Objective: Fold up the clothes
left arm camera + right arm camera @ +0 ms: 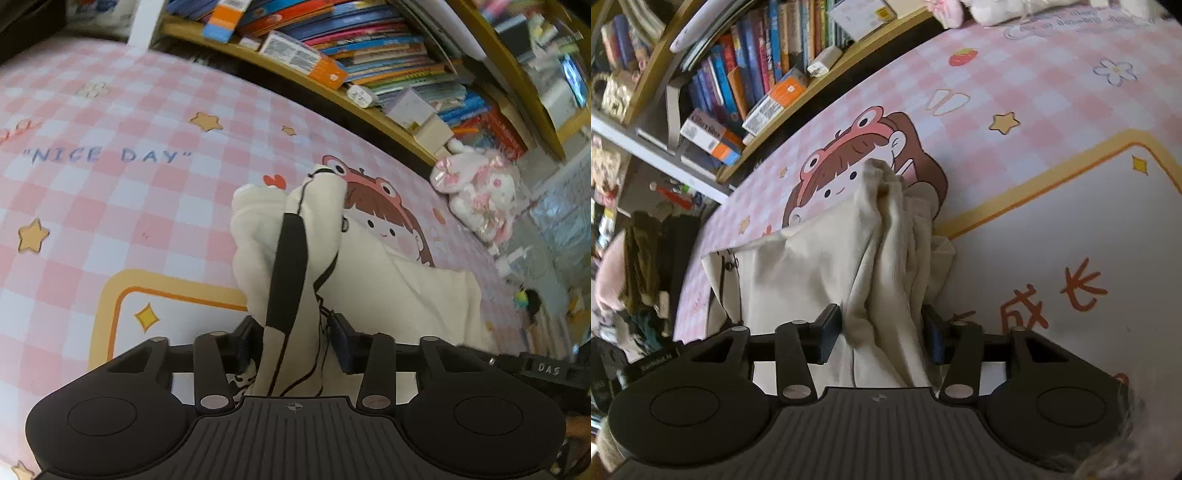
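Cream cloth fills the gap between the fingers of both tongs. The left gripper (293, 345) has its jaws drawn in on a bunched fold of the cream garment (369, 280), with a black strap (290, 266) and thin black cords running up through the pinch; the fabric rises in a peak ahead of the fingers. The right gripper (881, 332) is likewise closed down on a gathered, pleated bundle of the same garment (812, 273), which spreads to the left and drapes onto the surface. The garment lies on a pink-and-white checked mat (110, 206) printed with stars, a cartoon girl in a frog hat (849, 162) and the words "NICE DAY". Beyond the mat's far edge runs a wooden bookshelf (369, 51) packed with books, and a pink-and-white plush toy (476, 192) sits near it.
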`<state>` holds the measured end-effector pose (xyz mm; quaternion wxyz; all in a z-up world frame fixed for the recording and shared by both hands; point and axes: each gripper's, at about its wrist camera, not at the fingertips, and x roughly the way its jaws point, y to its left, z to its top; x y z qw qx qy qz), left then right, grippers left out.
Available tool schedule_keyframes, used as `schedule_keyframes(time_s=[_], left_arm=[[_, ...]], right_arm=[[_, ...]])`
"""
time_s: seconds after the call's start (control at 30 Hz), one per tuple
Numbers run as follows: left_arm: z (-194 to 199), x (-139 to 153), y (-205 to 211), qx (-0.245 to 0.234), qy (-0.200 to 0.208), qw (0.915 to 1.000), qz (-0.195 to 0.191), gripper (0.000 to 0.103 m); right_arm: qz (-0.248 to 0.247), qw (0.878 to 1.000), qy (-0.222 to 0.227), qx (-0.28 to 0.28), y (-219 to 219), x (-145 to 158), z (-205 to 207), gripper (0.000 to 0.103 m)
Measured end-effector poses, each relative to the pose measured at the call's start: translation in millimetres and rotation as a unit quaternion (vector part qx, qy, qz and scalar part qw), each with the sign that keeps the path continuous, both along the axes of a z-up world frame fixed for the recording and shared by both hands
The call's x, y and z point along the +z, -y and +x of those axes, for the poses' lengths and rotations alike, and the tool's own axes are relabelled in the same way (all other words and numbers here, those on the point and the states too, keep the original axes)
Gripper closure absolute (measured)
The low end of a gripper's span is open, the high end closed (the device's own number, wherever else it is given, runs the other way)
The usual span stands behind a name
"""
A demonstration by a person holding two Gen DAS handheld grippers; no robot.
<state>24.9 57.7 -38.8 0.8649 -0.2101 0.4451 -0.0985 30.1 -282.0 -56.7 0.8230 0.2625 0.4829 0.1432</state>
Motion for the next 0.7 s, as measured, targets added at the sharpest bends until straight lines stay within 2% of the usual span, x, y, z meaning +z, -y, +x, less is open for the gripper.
schedule_keyframes(time_s=[0.03, 0.1, 0.17, 0.27, 0.33, 0.47, 0.57, 0.6, 0.63, 0.7], left_arm=[[-2.1, 3.6, 4.4, -0.009, 0.01, 0.9998, 0.017, 0.074], [-4.6, 7.1, 10.1, -0.023, 0.019, 0.9986, 0.043, 0.074], [-3.7, 5.8, 7.4, -0.022, 0.014, 0.9988, 0.041, 0.072], [0.2, 1.3, -4.9, -0.01, -0.004, 0.9999, 0.004, 0.066], [2.5, -2.4, -7.2, -0.006, -0.012, 0.9999, -0.006, 0.063], [3.1, -4.9, -7.7, -0.001, -0.01, 0.9997, -0.02, 0.057], [4.8, -5.6, -2.6, 0.002, -0.007, 0.9998, -0.018, 0.061], [4.3, -5.2, -1.0, 0.003, -0.005, 0.9999, -0.015, 0.069], [3.5, -4.4, 1.1, 0.002, -0.003, 0.9999, -0.011, 0.071], [1.2, -2.2, 5.3, 0.001, 0.003, 1.0, -0.002, 0.084]], right_arm=[[-0.023, 0.999, 0.021, 0.012, -6.0, 5.8, -2.4, 0.073], [-0.066, 0.995, 0.061, 0.037, -17.9, 15.9, -8.5, 0.076], [-0.106, 0.988, 0.098, 0.061, -28.8, 25.1, -14.1, 0.076], [-0.075, 0.994, 0.062, 0.042, -17.0, 14.8, -7.6, 0.072], [-0.05, 0.998, 0.034, 0.025, -7.5, 7.0, -2.9, 0.062], [-0.029, 0.999, 0.011, 0.016, -2.7, 1.2, 1.0, 0.057], [-0.026, 0.999, 0.013, 0.024, -6.1, 1.0, 2.3, 0.055], [-0.026, 0.999, 0.014, 0.028, -8.0, 1.1, 3.0, 0.055], [-0.032, 0.999, 0.016, 0.035, -10.8, 1.6, 3.5, 0.059], [-0.043, 0.998, 0.022, 0.047, -15.9, 2.9, 3.0, 0.069]])
